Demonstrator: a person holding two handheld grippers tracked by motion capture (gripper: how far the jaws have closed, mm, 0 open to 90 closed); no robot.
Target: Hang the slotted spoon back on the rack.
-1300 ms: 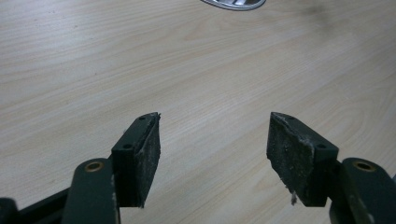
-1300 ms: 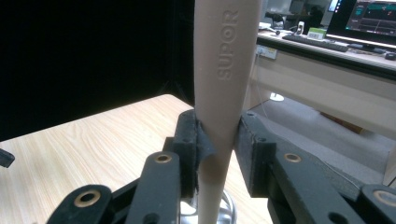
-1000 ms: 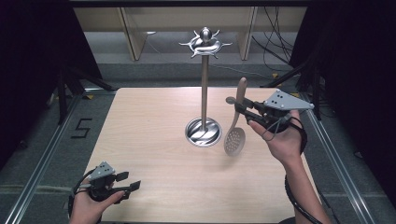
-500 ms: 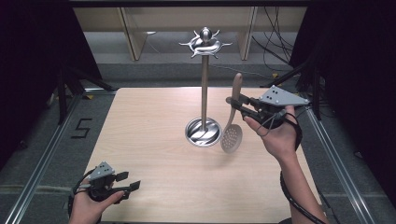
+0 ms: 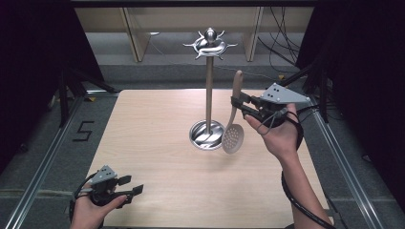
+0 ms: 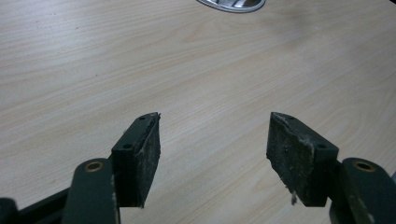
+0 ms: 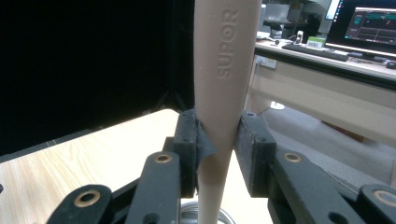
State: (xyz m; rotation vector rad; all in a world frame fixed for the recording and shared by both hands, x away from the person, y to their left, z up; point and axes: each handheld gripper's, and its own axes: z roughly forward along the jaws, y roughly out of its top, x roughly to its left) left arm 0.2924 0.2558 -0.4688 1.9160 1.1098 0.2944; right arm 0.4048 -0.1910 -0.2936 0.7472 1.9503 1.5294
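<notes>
Table [image 5: 157, 143] in the high view carries one steel stand [image 5: 208, 86], its round base at frame centre and its hook crown at top centre. I count one slotted spoon [image 5: 232, 129], hanging in air just right of the base, long axis near upright, perforated bowl down, handle up. My right gripper [image 5: 239, 106] grasps the handle mid-frame; my left gripper [image 5: 130, 186] sits lower left, fingers released.

Left gripper view: two spread fingers [image 6: 140, 154] over bare wood, the base's rim [image 6: 232, 4] at the top edge.

Right gripper view adds lettering, "SUPOR", on the handle [image 7: 226, 70], clamped between both fingers [image 7: 254, 149], plus one monitor [image 7: 369, 23] upper right.
</notes>
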